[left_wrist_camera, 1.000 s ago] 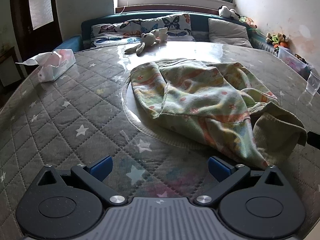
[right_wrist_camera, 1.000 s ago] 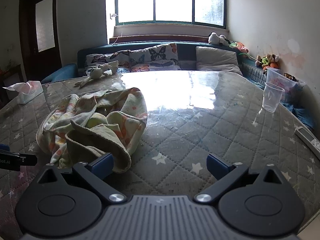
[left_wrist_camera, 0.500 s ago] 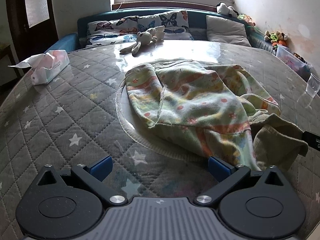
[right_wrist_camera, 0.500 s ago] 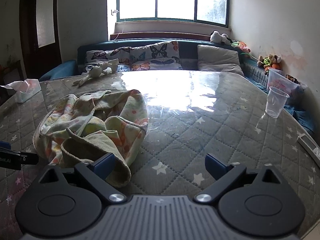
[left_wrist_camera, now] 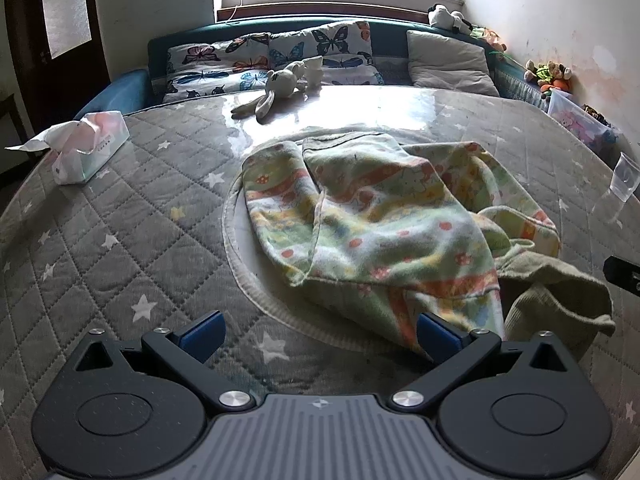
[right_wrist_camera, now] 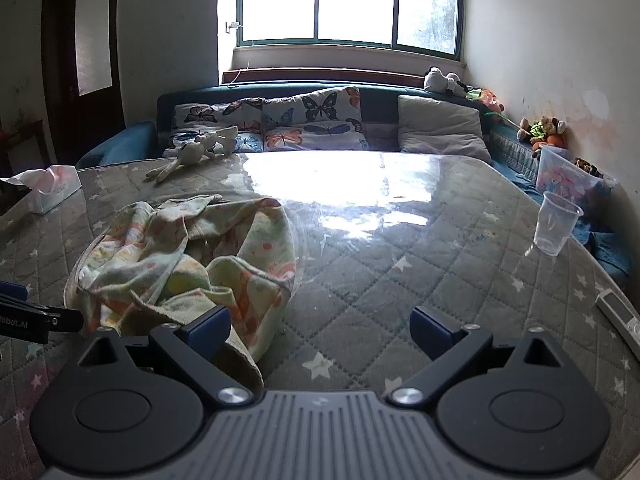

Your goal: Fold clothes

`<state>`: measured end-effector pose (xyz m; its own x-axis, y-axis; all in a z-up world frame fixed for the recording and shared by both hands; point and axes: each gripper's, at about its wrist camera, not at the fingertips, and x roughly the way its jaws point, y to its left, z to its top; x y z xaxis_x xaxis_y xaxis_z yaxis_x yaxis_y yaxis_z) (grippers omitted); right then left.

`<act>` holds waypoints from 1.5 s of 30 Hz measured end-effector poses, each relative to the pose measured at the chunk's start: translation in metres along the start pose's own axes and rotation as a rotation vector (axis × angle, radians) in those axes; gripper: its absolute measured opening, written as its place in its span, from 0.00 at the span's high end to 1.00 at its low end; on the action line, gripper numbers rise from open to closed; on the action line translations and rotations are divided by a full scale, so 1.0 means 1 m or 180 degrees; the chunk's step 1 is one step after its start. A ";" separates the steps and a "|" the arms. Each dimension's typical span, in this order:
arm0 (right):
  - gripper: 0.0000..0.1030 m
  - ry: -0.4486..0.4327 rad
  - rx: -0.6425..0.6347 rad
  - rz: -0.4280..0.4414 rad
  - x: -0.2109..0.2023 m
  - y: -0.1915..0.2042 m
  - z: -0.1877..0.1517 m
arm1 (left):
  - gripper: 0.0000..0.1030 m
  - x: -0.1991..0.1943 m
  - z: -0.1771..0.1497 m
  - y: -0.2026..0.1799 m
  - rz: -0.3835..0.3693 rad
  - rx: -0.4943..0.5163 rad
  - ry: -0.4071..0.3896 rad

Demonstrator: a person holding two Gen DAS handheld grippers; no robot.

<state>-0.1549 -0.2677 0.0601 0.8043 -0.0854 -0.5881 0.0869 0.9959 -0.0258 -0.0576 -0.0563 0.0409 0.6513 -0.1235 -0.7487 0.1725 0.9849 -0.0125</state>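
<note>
Left wrist view: one patterned garment [left_wrist_camera: 384, 216] crumpled near middle of quilted table [left_wrist_camera: 120, 208], toward near edge. Left gripper [left_wrist_camera: 320, 330] wide open, holds nothing, right finger just beside garment hem. Right gripper [right_wrist_camera: 320, 326] also wide open, empty, left finger at garment fold. One tissue box [left_wrist_camera: 90, 146] at left edge. One plush rabbit [left_wrist_camera: 276, 88] at far edge. One plastic cup [right_wrist_camera: 556, 222] at right edge.

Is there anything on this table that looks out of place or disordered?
Yes. The patterned garment lies crumpled in a heap, with its olive ribbed part bunched at one end, not yet folded. A plush rabbit sprawls at the table's far edge. Nothing looks spilled; the plastic cup stands upright.
</note>
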 end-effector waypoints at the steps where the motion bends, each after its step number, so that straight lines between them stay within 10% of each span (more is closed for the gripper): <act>1: 0.05 0.0015 -0.0006 0.0003 0.002 0.000 0.001 | 0.00 0.001 0.001 0.000 -0.0002 0.0000 0.0002; 27: 0.24 0.0287 -0.0142 0.0268 0.070 -0.011 0.043 | 0.10 0.052 0.092 -0.045 -0.0240 0.0085 -0.0057; 32: 0.32 0.0351 -0.0158 0.0296 0.090 -0.016 0.056 | 0.29 0.084 0.105 -0.065 -0.0001 0.0275 0.0047; 37: 0.35 0.0392 -0.0208 0.0362 0.103 -0.018 0.066 | 0.89 0.099 0.105 -0.059 0.0004 0.0249 0.0226; 45: 0.40 0.0412 -0.0348 0.0642 0.135 -0.002 0.086 | 0.95 0.050 0.092 -0.008 -0.0018 -0.0032 -0.0068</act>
<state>0.0045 -0.2839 0.0501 0.7163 0.1128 -0.6886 -0.1372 0.9903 0.0195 0.0415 -0.0818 0.0642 0.6660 -0.1316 -0.7343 0.1689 0.9854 -0.0235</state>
